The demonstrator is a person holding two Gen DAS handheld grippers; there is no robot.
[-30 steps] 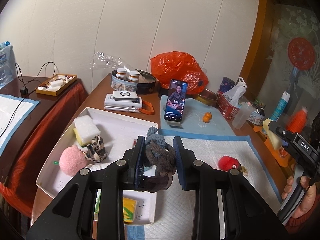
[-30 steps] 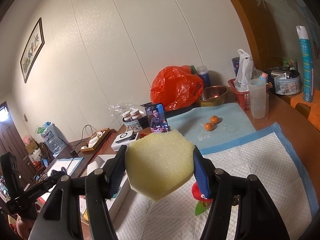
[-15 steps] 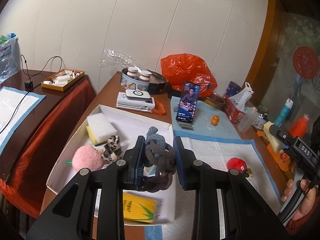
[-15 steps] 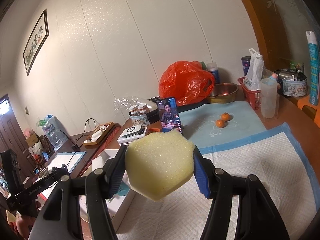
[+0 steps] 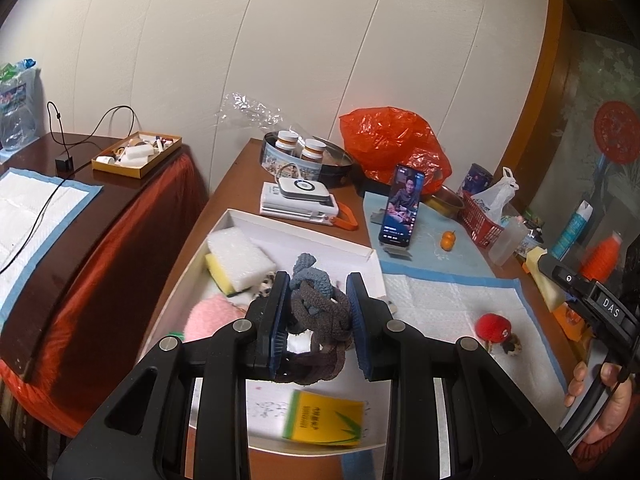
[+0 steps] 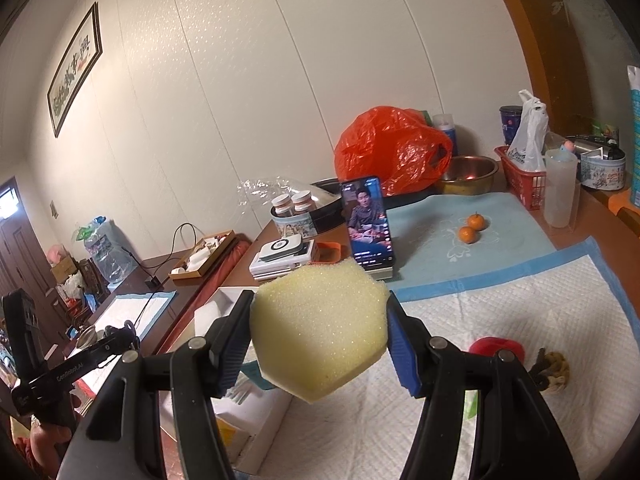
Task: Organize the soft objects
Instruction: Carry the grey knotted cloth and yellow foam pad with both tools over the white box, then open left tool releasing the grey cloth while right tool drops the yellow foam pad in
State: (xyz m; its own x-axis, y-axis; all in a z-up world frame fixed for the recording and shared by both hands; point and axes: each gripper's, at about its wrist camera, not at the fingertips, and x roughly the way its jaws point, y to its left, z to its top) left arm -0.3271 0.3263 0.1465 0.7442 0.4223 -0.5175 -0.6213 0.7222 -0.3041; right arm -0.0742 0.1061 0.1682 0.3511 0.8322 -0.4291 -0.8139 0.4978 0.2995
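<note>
My left gripper point(image 5: 318, 320) is shut on a knotted brown and grey-blue rope toy point(image 5: 316, 316) and holds it above the white tray point(image 5: 304, 236). In the tray lie a white and yellow sponge point(image 5: 238, 258), a pink fluffy ball point(image 5: 208, 318) and a yellow packet point(image 5: 324, 420). My right gripper point(image 6: 320, 328) is shut on a pale yellow foam sponge point(image 6: 320, 324) above the white pad point(image 6: 540, 320), right of the tray point(image 6: 224, 300). A red plush toy point(image 5: 494, 326) lies on the pad; it also shows in the right wrist view point(image 6: 496, 350).
A phone point(image 5: 402, 210) stands upright behind the pad. Behind it are an orange plastic bag point(image 5: 394, 146), a metal bowl point(image 6: 468, 174), a red basket point(image 5: 482, 224) and tangerines point(image 6: 472, 228). A power bank stack point(image 5: 298, 202) sits behind the tray. A lower side table point(image 5: 52, 184) stands left.
My left gripper has moved left with the rope toy, from over the tray's right edge to over the tray. My right gripper has shifted slightly with the sponge; the red plush now shows to its right.
</note>
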